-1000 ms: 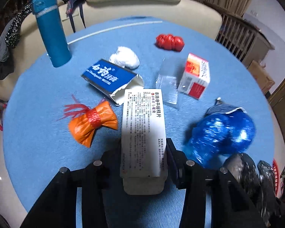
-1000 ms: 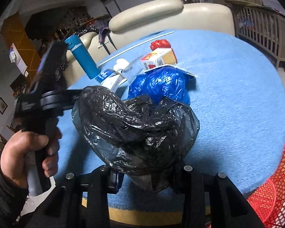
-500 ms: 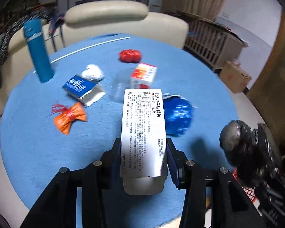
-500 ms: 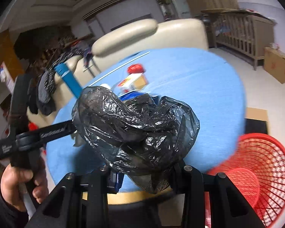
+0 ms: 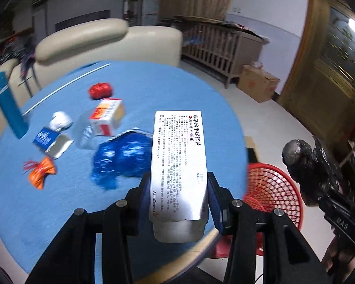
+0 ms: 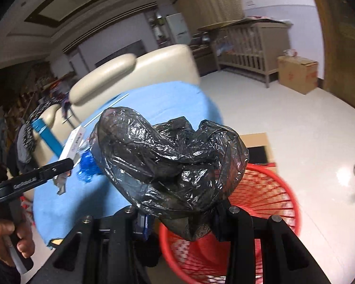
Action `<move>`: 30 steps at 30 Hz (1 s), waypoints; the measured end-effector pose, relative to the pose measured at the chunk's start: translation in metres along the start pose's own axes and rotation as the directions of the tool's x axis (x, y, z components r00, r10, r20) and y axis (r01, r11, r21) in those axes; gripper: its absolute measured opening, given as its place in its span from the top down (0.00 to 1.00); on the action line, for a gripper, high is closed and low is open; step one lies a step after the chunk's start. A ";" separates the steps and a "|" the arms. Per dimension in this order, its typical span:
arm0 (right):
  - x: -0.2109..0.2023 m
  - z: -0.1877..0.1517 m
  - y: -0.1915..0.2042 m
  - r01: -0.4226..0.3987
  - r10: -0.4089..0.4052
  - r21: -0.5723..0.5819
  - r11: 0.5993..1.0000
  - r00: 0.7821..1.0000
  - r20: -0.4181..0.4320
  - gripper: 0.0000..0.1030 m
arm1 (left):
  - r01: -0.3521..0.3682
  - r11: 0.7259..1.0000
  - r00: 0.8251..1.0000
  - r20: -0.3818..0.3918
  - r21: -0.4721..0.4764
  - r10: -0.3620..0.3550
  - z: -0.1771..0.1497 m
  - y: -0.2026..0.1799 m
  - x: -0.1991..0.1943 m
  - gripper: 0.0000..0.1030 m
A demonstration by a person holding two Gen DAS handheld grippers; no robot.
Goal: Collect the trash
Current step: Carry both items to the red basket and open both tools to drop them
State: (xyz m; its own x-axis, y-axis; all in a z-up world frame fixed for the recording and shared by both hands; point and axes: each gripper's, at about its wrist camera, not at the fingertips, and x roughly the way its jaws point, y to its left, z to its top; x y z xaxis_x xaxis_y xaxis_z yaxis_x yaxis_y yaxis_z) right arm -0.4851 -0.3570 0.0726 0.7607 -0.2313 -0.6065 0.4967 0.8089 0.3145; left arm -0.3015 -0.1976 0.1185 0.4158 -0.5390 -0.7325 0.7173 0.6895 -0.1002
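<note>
We see the left claw clamped on a white medicine box, held over the counter's rounded near-right edge at lower centre of the left view. Right of that edge the red mesh basket stands on the pale floor, which lies open toward the crib. The right claw grips a crumpled black plastic bag above the basket's rim in the lower half of its view. Left on the counter: a blue bag, an orange wrapper, a red-and-white carton.
</note>
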 end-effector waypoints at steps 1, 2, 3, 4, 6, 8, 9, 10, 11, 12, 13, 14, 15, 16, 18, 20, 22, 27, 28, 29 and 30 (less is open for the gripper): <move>-0.001 -0.001 -0.004 0.009 -0.009 0.004 1.000 1.000 0.002 0.61 | 0.010 1.000 1.000 -0.003 0.017 -0.010 0.001 -0.009 0.001 0.55; -0.003 -0.001 -0.013 0.024 -0.024 0.015 1.000 1.000 0.004 0.61 | 0.021 0.999 1.000 -0.007 0.035 -0.020 0.001 -0.018 0.003 0.55; -0.004 -0.002 -0.019 0.034 -0.034 0.023 0.999 0.999 0.001 0.61 | 0.029 0.998 1.000 -0.012 0.050 -0.029 0.001 -0.025 0.005 0.55; -0.004 -0.003 -0.025 0.042 -0.042 0.030 0.999 0.999 -0.003 0.61 | 0.037 0.997 0.999 -0.018 0.062 -0.036 0.001 -0.031 0.007 0.55; -0.002 -0.008 -0.038 0.066 -0.066 0.045 0.997 0.998 -0.020 0.61 | 0.052 0.995 0.998 -0.031 0.086 -0.049 0.000 -0.043 0.012 0.55; 0.004 -0.014 -0.048 0.087 -0.084 0.056 0.995 0.995 -0.050 0.61 | 0.063 0.992 0.997 -0.042 0.111 -0.059 -0.001 -0.055 0.015 0.55; 0.006 -0.017 -0.053 0.093 -0.089 0.060 0.994 0.994 -0.062 0.61 | 0.069 0.990 0.997 -0.049 0.124 -0.064 -0.002 -0.062 0.017 0.55; 0.007 -0.020 -0.058 0.099 -0.094 0.064 0.993 0.993 -0.073 0.61 | 0.075 0.988 0.996 -0.056 0.137 -0.068 -0.003 -0.068 0.019 0.55; 0.010 -0.023 -0.061 0.106 -0.100 0.067 0.992 0.991 -0.086 0.61 | 0.079 0.986 0.996 -0.061 0.147 -0.071 -0.004 -0.073 0.021 0.55; 0.014 -0.027 -0.064 0.112 -0.105 0.070 0.991 0.990 -0.099 0.61 | 0.085 0.984 0.995 -0.067 0.157 -0.075 -0.005 -0.079 0.023 0.55; 0.016 -0.030 -0.068 0.118 -0.109 0.074 0.990 0.988 -0.109 0.61 | 0.089 0.982 0.994 -0.075 0.168 -0.078 -0.006 -0.084 0.025 0.55; 0.017 -0.033 -0.071 0.120 -0.110 0.078 0.990 0.987 -0.115 0.61 | 0.093 0.980 0.994 -0.079 0.174 -0.081 -0.006 -0.088 0.026 0.55; 0.019 -0.035 -0.074 0.119 -0.108 0.086 0.989 0.986 -0.123 0.61 | 0.098 0.978 0.993 -0.086 0.185 -0.083 -0.007 -0.093 0.028 0.55; 0.021 -0.035 -0.074 0.120 -0.108 0.090 0.989 0.986 -0.129 0.61 | 0.100 0.977 0.992 -0.090 0.191 -0.084 -0.008 -0.096 0.030 0.55; 0.024 -0.037 -0.080 0.125 -0.111 0.101 0.987 0.984 -0.140 0.59 | 0.108 0.974 0.991 -0.102 0.202 -0.088 -0.010 -0.104 0.034 0.55; 0.028 -0.038 -0.083 0.139 -0.120 0.110 0.984 0.979 -0.162 0.54 | 0.112 0.971 0.990 -0.110 0.210 -0.090 -0.011 -0.109 0.036 0.55; 0.032 -0.041 -0.087 0.136 -0.110 0.136 0.981 0.976 -0.186 0.41 | 0.118 0.968 0.988 -0.122 0.219 -0.093 -0.012 -0.115 0.038 0.55; 0.024 -0.048 -0.091 0.143 -0.116 0.156 0.977 0.978 -0.171 0.39 | 0.129 0.963 0.985 -0.146 0.236 -0.096 -0.017 -0.124 0.043 0.55; 0.021 -0.048 -0.093 0.146 -0.120 0.163 0.976 0.980 -0.161 0.39 | 0.131 0.962 0.984 -0.149 0.238 -0.097 -0.018 -0.125 0.043 0.55; 0.020 -0.046 -0.095 0.148 -0.122 0.172 0.974 0.981 -0.152 0.39 | 0.133 0.961 0.983 -0.154 0.241 -0.098 -0.018 -0.127 0.045 0.55; 0.018 -0.047 -0.097 0.151 -0.125 0.180 0.972 0.982 -0.144 0.39 | 0.136 0.960 0.982 -0.159 0.245 -0.099 -0.019 -0.128 0.046 0.55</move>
State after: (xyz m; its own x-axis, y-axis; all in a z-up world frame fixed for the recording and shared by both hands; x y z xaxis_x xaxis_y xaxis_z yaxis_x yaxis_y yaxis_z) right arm -0.5389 -0.4141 -0.0029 0.6244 -0.2509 -0.7397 0.6726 0.6541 0.3460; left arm -0.3847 -0.3014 0.0849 0.2487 -0.5211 -0.8164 0.8820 0.4701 -0.0314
